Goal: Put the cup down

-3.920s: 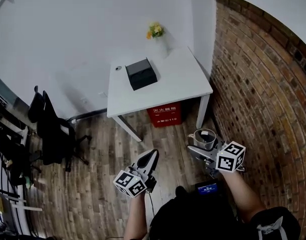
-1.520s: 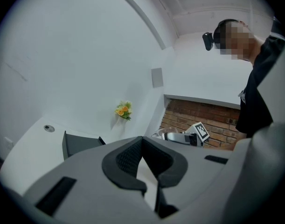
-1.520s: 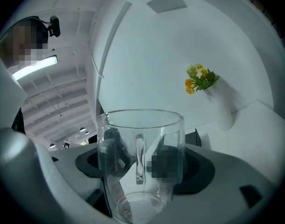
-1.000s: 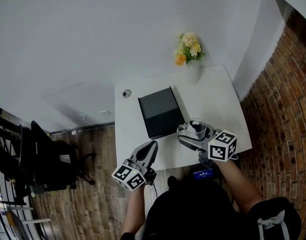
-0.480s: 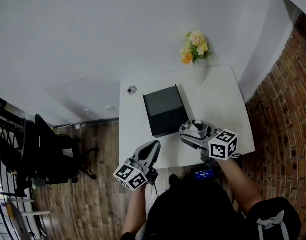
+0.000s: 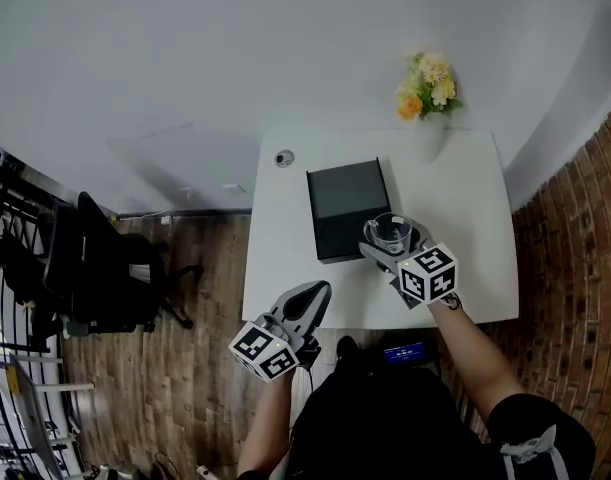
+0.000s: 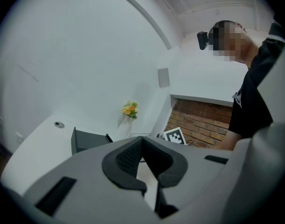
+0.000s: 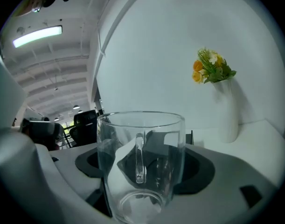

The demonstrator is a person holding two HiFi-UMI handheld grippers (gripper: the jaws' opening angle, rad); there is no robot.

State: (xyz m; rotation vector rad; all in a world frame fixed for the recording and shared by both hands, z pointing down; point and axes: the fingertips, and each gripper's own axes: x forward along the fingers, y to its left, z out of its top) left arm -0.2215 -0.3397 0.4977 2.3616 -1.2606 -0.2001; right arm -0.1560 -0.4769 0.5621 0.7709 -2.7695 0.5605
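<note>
Head view first: the right gripper (image 6: 388, 240) was clamped on the cup (image 6: 393, 228), a clear glass mug with a round rim. The cup sat over the white table (image 6: 285, 268), right at the near right corner of the box (image 6: 347, 208), a matte black rectangular thing. No way to tell from up there if the base touched the tabletop. The left gripper (image 6: 317, 293) hung at the table's near edge, pointy grey jaws pressed together, nothing in them. A white vase (image 6: 430, 133) with yellow and orange flowers (image 6: 428, 86) stood at the far right corner by the wall. A black chair (image 6: 100, 268) sat off to the left on a wood plank floor (image 6: 195, 368), and there was rough brick wall (image 6: 575, 268) on the right.

Left gripper view: the left gripper (image 7: 142, 146) had its jaws shut tip to tip, and the dark pads (image 7: 126, 157) looked finely ribbed. Past them were the box (image 7: 88, 139), the flowers (image 7: 129, 109) and the black-and-white cube (image 7: 174, 135) of the other gripper.

Right gripper view: the cup (image 8: 141, 162) filled the middle, upright, a straight-sided cylinder of thin glass with a thick base and a slim handle (image 8: 139, 157) facing the camera. The right gripper (image 8: 144, 171) held it between smooth grey jaws with dark pads on either side. The vase (image 8: 227, 111) stood well behind on the smooth tabletop.
</note>
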